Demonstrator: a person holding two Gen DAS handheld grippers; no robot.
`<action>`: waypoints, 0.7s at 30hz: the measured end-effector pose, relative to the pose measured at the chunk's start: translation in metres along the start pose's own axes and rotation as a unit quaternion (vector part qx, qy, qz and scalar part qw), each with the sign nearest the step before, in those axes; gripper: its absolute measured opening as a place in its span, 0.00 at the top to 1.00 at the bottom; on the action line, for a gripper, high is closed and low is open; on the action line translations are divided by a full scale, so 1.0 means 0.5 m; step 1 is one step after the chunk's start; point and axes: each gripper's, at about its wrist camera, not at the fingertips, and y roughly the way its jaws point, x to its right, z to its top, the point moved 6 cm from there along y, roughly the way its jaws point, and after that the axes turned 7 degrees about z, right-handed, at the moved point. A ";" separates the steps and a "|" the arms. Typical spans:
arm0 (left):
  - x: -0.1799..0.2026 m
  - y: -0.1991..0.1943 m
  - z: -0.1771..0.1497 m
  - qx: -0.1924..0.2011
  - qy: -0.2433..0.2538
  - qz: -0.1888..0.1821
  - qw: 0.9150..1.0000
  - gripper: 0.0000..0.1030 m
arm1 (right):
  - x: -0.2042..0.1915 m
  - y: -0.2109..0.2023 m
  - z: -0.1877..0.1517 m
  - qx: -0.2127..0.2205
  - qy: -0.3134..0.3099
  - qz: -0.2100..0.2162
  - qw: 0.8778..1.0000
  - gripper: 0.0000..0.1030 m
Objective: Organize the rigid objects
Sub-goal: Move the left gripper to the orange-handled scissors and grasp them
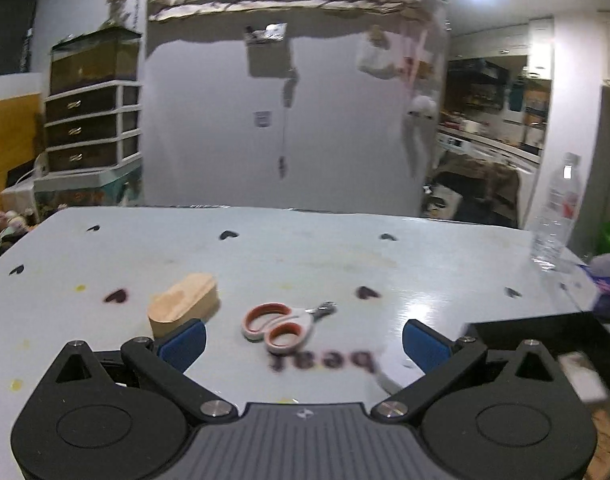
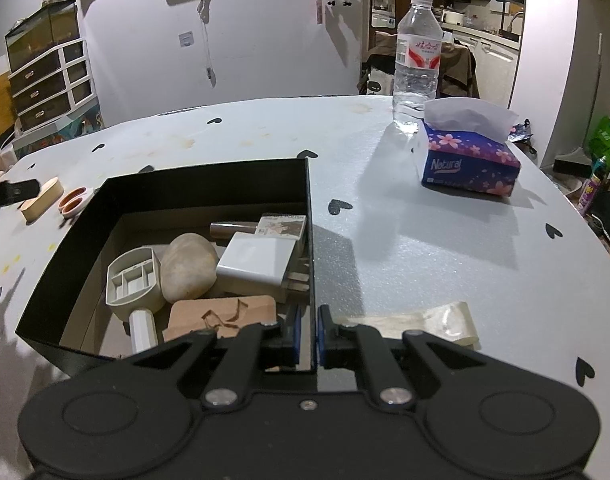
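Small nail clippers with orange-lined white handles (image 1: 281,326) lie on the pale table (image 1: 385,268) just ahead of my left gripper (image 1: 304,345), whose blue pads stand wide apart with nothing between them. A light wooden block (image 1: 183,303) rests beside the left pad. My right gripper (image 2: 309,336) is shut on the right wall of the black box (image 2: 309,216). Inside the box lie a stone (image 2: 189,266), a white scoop (image 2: 135,282), a white charger (image 2: 257,262), a carved wooden board (image 2: 225,316) and a small card pack (image 2: 283,226). The block (image 2: 41,200) and clippers (image 2: 75,200) show left of the box.
A clear water bottle (image 2: 417,52) stands at the far right of the table, with a blue flowered tissue pack (image 2: 469,160) in front of it. A crumpled clear wrapper (image 2: 429,322) lies by my right gripper. The table's curved edge falls away on the right.
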 end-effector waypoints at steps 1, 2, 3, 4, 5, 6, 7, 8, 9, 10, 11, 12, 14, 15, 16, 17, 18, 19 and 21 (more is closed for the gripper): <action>-0.002 0.014 -0.001 -0.001 0.000 0.004 1.000 0.01 | 0.000 0.000 0.000 0.000 0.000 0.000 1.000 0.92; -0.005 0.029 -0.003 -0.002 0.001 0.009 1.000 0.01 | 0.000 0.000 0.000 -0.001 -0.001 0.000 1.000 0.92; -0.007 0.042 -0.005 -0.002 0.001 0.013 1.000 0.01 | 0.000 0.000 0.000 -0.001 -0.002 0.000 1.000 0.92; -0.008 0.055 -0.007 -0.002 0.002 0.015 1.000 0.01 | -0.001 0.001 0.000 -0.002 -0.002 0.000 1.000 0.92; -0.008 0.066 -0.009 -0.003 0.002 0.015 1.000 0.01 | -0.001 0.001 0.000 -0.002 -0.002 0.000 1.000 0.92; -0.008 0.074 -0.011 -0.003 0.004 0.017 1.000 0.01 | -0.001 0.001 0.000 -0.002 -0.002 0.000 1.000 0.92; -0.007 0.084 -0.013 -0.002 0.006 0.020 1.000 0.01 | -0.001 0.001 0.000 -0.002 -0.003 0.000 1.000 0.92; -0.007 0.095 -0.013 -0.001 0.010 0.022 1.000 0.01 | -0.001 0.001 0.000 -0.002 -0.003 0.000 1.000 0.92; -0.005 0.105 -0.013 0.000 0.013 0.024 1.000 0.01 | -0.002 0.001 0.000 -0.003 -0.003 0.000 1.000 0.92; -0.005 0.116 -0.013 0.000 0.016 0.027 1.000 0.01 | -0.002 0.002 0.001 -0.003 -0.004 0.000 1.000 0.92; -0.005 0.125 -0.013 0.000 0.017 0.028 0.999 0.01 | -0.002 0.002 0.001 -0.003 -0.004 0.000 1.000 0.92; -0.004 0.138 -0.014 -0.002 0.019 0.031 0.999 0.01 | -0.002 0.002 0.001 -0.004 -0.004 0.000 1.000 0.92; -0.002 0.160 -0.015 -0.007 0.023 0.034 0.999 0.01 | -0.002 0.002 0.001 -0.004 -0.004 0.000 1.000 0.92; -0.001 0.169 -0.016 -0.008 0.026 0.035 0.999 0.02 | -0.002 0.002 0.001 -0.004 -0.004 0.000 1.000 0.92; 0.002 0.175 -0.016 -0.009 0.030 0.037 0.999 0.03 | -0.002 0.002 0.001 -0.004 -0.005 0.000 1.000 0.92; 0.003 0.184 -0.017 -0.019 0.034 0.036 0.999 0.04 | -0.002 0.002 0.001 -0.004 -0.005 0.000 1.000 0.92; 0.005 0.190 -0.016 -0.023 0.034 0.034 0.999 0.06 | -0.002 0.003 0.001 -0.004 -0.005 0.000 1.000 0.92; 0.007 0.195 -0.014 -0.025 0.034 0.034 0.999 0.06 | -0.001 0.004 0.001 -0.005 -0.005 0.000 1.000 0.92; 0.009 0.202 -0.014 -0.031 0.039 0.041 0.998 0.08 | -0.003 0.005 0.001 -0.006 -0.008 -0.002 1.000 0.92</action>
